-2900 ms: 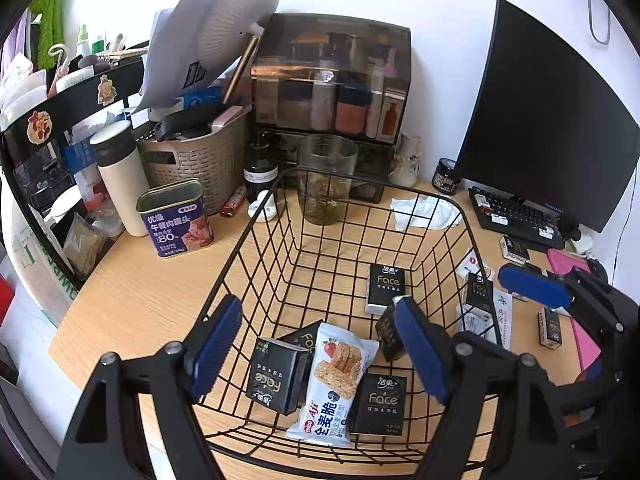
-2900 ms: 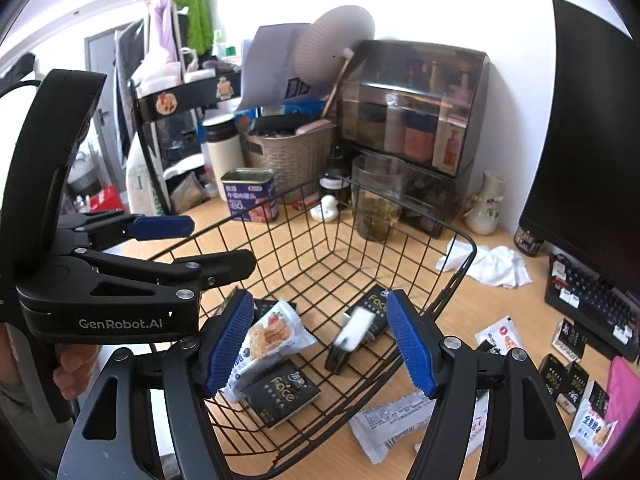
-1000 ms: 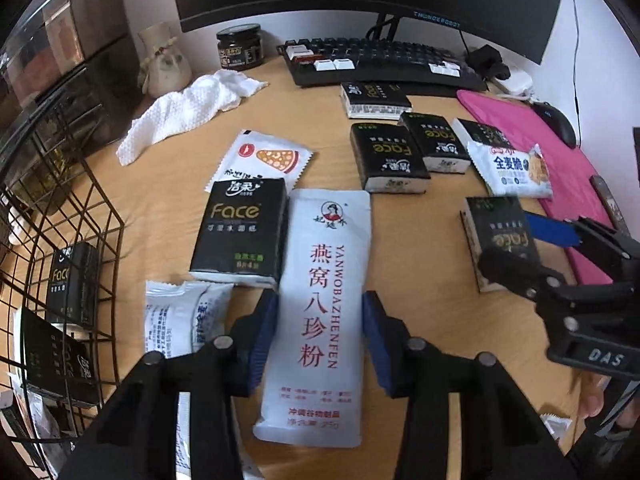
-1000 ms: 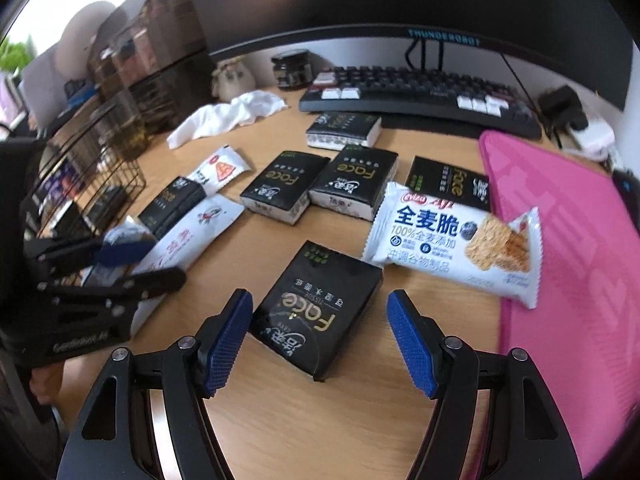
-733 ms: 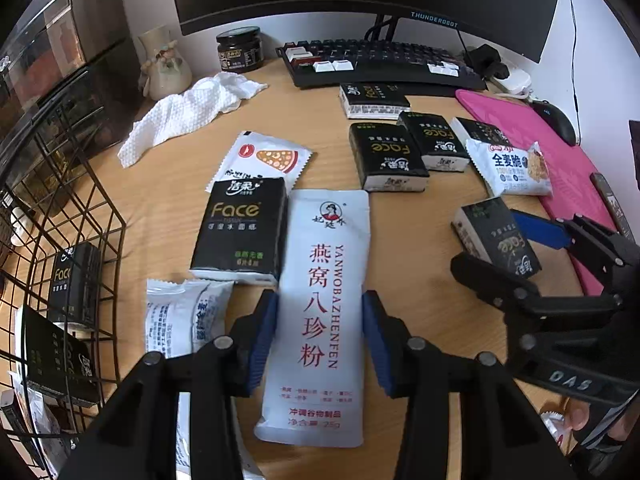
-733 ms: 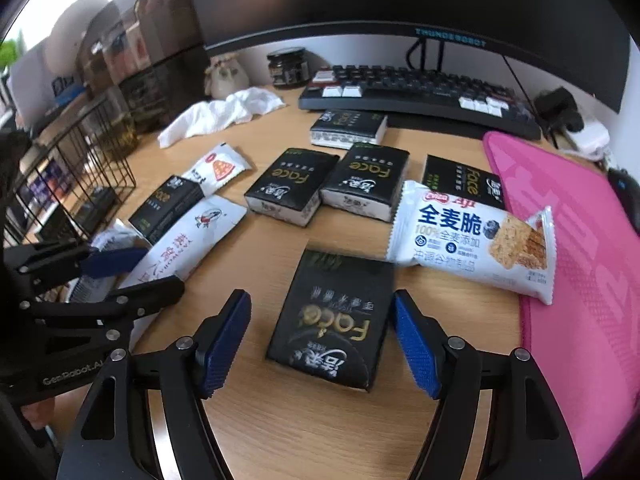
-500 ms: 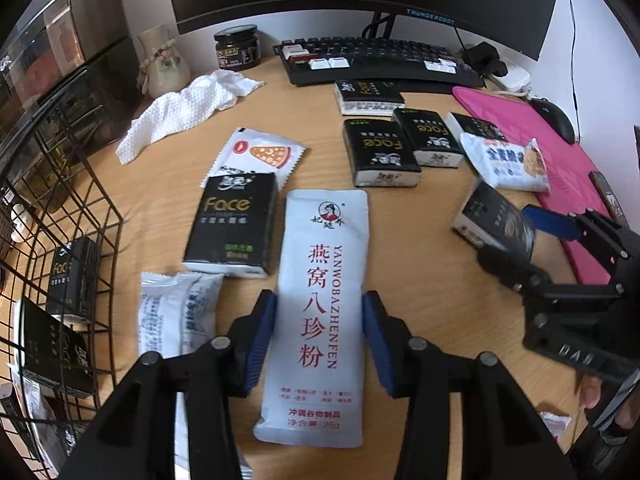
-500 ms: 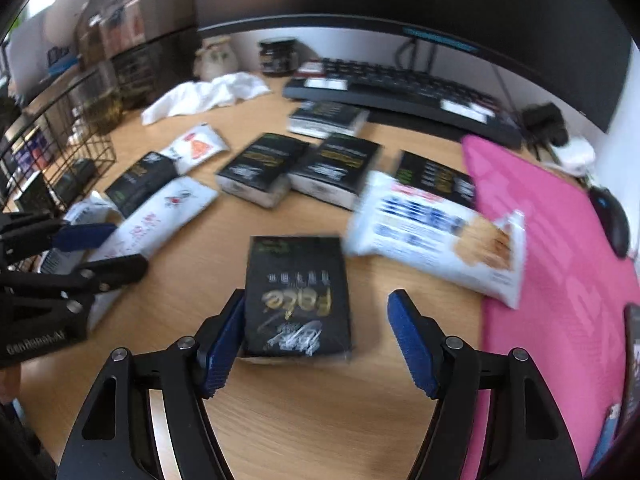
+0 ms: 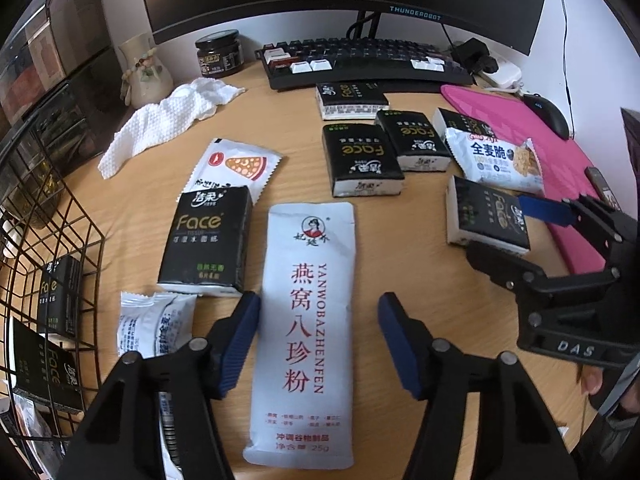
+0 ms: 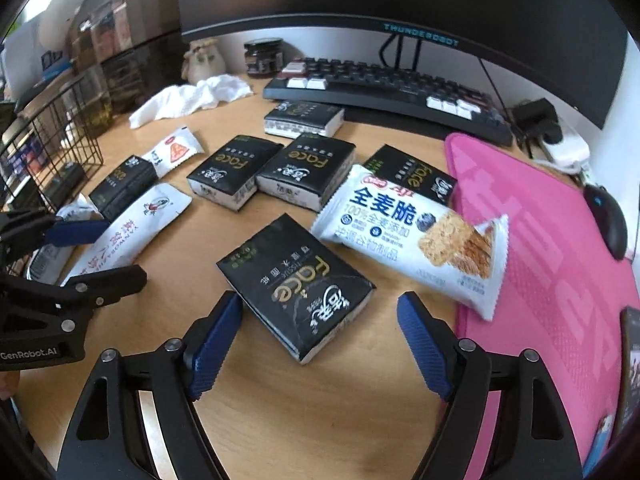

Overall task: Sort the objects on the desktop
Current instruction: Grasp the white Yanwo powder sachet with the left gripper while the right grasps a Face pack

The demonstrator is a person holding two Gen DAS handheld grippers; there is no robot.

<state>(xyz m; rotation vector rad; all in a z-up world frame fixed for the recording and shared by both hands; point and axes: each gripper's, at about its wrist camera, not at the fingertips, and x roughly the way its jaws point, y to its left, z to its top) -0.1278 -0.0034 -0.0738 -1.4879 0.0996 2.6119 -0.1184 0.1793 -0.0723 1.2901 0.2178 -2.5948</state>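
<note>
The left gripper [image 9: 318, 340] straddles the white sachet [image 9: 306, 328], fingers opening, not pressing. The right gripper [image 10: 320, 344], also opening, straddles a tissue pack [image 10: 298, 284] lying loose on the bench [image 10: 320, 408], ready for grasping.

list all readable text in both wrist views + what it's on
"THUNDEROBOT": monitor
"Face": black tissue pack
"YANWOBAZHENFEN", "燕窝八珍粉": white sachet
"全麦脆": snack bar wrapper
"DAS": right gripper
"GenRobot.AI": left gripper
Jar label, small print: unreadable.
</note>
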